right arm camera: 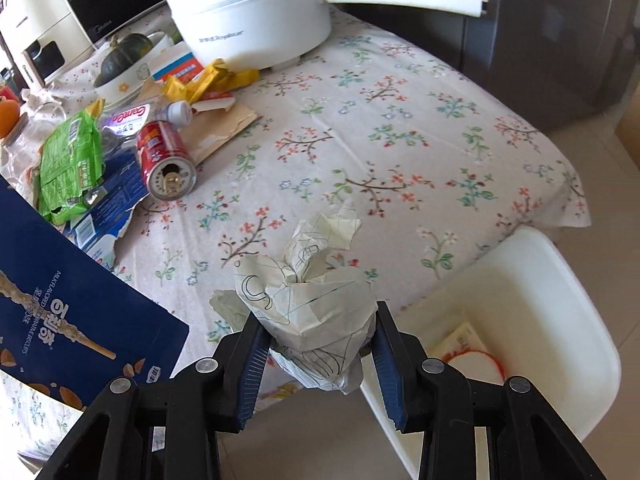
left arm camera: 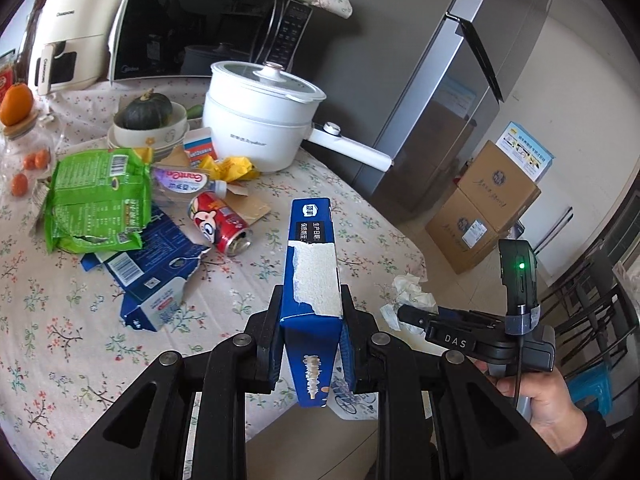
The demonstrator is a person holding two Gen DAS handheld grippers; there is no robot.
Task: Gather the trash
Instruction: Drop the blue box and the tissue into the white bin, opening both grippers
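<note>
My left gripper [left arm camera: 310, 300] is shut on a blue biscuit box [left arm camera: 312, 264], held upright above the table's near edge; the box also shows at the left of the right wrist view [right arm camera: 60, 300]. My right gripper [right arm camera: 316, 320] is shut on a crumpled paper ball [right arm camera: 308, 300], also seen in the left wrist view [left arm camera: 412, 292], beside a white bin [right arm camera: 560, 320]. More trash lies on the table: a red can [left arm camera: 222, 222], a green wrapper [left arm camera: 96, 200], a torn blue carton [left arm camera: 152, 276], a plastic bottle [left arm camera: 184, 186], yellow paper [left arm camera: 232, 168].
A white electric pot [left arm camera: 260, 120] with a long handle, a microwave [left arm camera: 200, 28], a bowl with a squash [left arm camera: 148, 120] and oranges [left arm camera: 16, 102] stand at the back. A grey fridge [left arm camera: 460, 100] and cardboard boxes [left arm camera: 484, 208] stand to the right. The bin holds some paper [right arm camera: 468, 348].
</note>
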